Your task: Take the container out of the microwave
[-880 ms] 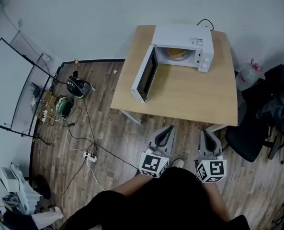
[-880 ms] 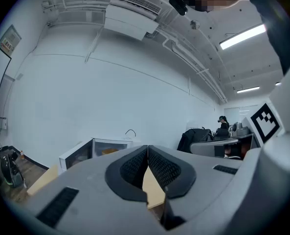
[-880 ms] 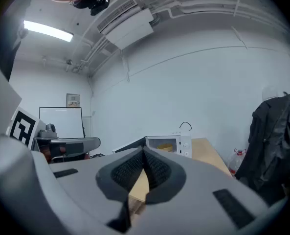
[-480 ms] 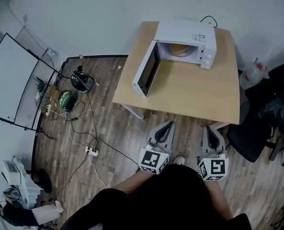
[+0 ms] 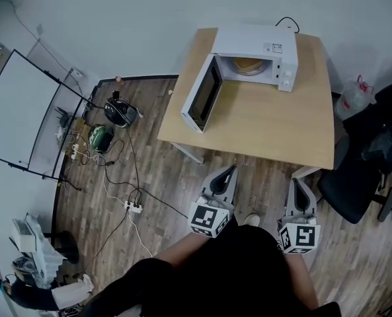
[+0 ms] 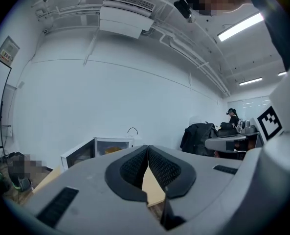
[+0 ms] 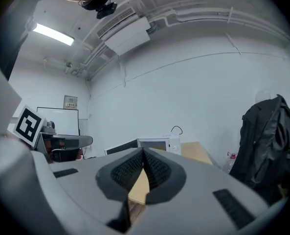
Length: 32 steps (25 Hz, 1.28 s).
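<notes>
Microwave (image 5: 255, 57) sits on counter (image 5: 268, 124), door swung open. Container (image 5: 248, 65) rests inside the cavity. Left gripper (image 5: 230, 169) and right gripper (image 5: 297, 180) are level, well short of the counter; both sets of jaws clenched, nothing between them.

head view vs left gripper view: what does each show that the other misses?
Head view only: the power strip and a green object on the wood floor.
Left gripper view only: the ceiling air conditioner, a ceiling light and a person in the back.
Both: the left gripper, shut with nothing between its jaws; the table; the microwave, door open, with the container inside.
</notes>
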Motion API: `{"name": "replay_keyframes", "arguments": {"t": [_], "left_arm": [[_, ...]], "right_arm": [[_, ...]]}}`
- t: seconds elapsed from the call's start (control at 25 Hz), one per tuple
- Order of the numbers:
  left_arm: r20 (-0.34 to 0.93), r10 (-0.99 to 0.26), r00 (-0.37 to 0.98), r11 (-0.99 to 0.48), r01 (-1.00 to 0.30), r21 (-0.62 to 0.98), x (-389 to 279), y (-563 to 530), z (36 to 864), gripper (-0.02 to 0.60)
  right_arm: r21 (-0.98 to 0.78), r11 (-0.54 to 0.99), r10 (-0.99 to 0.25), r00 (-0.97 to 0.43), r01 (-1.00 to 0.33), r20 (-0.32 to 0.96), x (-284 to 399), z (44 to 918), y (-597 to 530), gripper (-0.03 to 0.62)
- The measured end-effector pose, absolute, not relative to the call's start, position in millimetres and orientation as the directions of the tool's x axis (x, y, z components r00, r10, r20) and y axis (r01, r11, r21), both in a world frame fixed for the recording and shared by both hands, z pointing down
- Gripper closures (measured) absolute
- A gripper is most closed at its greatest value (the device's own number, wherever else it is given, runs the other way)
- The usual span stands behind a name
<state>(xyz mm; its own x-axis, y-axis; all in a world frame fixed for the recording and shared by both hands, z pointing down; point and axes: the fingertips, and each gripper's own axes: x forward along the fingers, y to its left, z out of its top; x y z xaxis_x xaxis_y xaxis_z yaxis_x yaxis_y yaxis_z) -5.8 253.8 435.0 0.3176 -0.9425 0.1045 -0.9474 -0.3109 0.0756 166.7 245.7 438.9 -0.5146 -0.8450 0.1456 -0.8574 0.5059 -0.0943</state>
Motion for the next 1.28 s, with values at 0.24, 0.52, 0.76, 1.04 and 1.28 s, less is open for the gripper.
{"name": "replay_keyframes", "arguments": {"t": [0.24, 0.52, 0.76, 1.04, 1.28], "left_arm": [[0.113, -0.917, 0.382, -0.376, -0.924, 0.07, 8.7, 240.0, 435.3, 0.569], [0.133, -0.88, 0.456, -0.444, -0.889, 0.108, 19.6, 209.0, 447.4, 0.569], [0.203, -0.834, 0.514, -0.482, -0.856, 0.185, 11.1, 169.7, 474.8, 0.569], [0.21, -0.847, 0.489, -0.445, -0.867, 0.223, -32.6, 108.8, 486.7, 0.569], [0.198, -0.839, 0.506, -0.464, -0.857, 0.223, -60.6, 45.4, 479.6, 0.569]], "right_arm": [[-0.099, 0.492, -0.855, -0.502, -0.865, 0.131, 175.6, 442.2, 249.4, 0.534], [-0.09, 0.422, -0.885, -0.432, -0.902, 0.176, 192.6, 449.2, 224.4, 0.534], [-0.073, 0.458, -0.862, -0.463, -0.886, 0.209, 167.2, 449.9, 181.9, 0.534], [-0.106, 0.529, -0.805, -0.537, -0.842, 0.251, 108.0, 440.0, 106.5, 0.534], [-0.096, 0.526, -0.809, -0.532, -0.845, 0.251, 73.3, 427.6, 41.7, 0.534]]}}
